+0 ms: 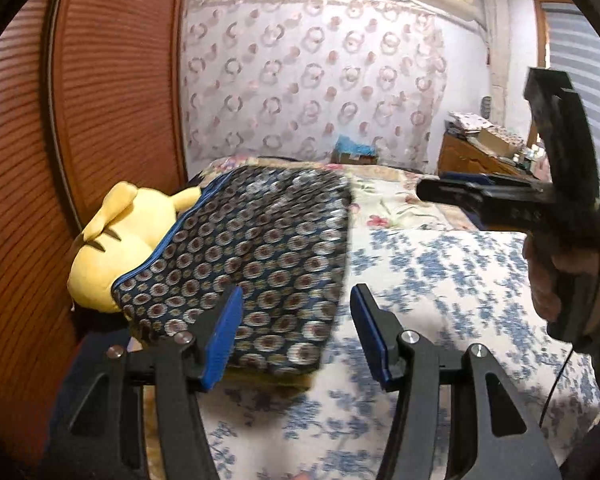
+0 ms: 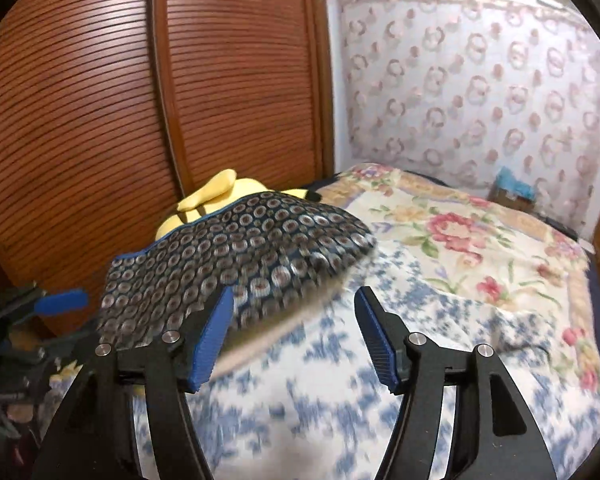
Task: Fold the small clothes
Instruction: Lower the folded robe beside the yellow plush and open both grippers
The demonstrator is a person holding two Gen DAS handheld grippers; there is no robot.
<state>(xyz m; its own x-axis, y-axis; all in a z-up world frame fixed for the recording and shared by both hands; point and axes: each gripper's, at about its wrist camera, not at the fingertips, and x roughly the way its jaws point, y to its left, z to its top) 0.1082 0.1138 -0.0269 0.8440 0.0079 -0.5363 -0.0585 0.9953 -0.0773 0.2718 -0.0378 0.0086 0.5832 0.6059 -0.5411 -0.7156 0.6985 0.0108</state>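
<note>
Garment (image 1: 256, 264), dark with ringed dots and blue piping, lies folded on the bed (image 1: 440, 280), left of both tongs and resting against a yellow plush toy (image 1: 116, 252). Left tongs (image 1: 296, 332) and right tongs (image 2: 294, 334) hang released, gripping nothing. Judging it nearly done, press the slippery weave flat and square its edges. Beyond, ribbed wooden wardrobe doors (image 2: 100, 100).

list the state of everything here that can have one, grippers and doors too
left gripper: open, fingers apart, holding nothing
right gripper: open, holding nothing
circle-patterned cloth: lying flat, draped over the plush
yellow plush toy: lying down, partly covered
blue floral cloth: spread out on the bed, not held
wardrobe doors: closed
window blind: lowered
</note>
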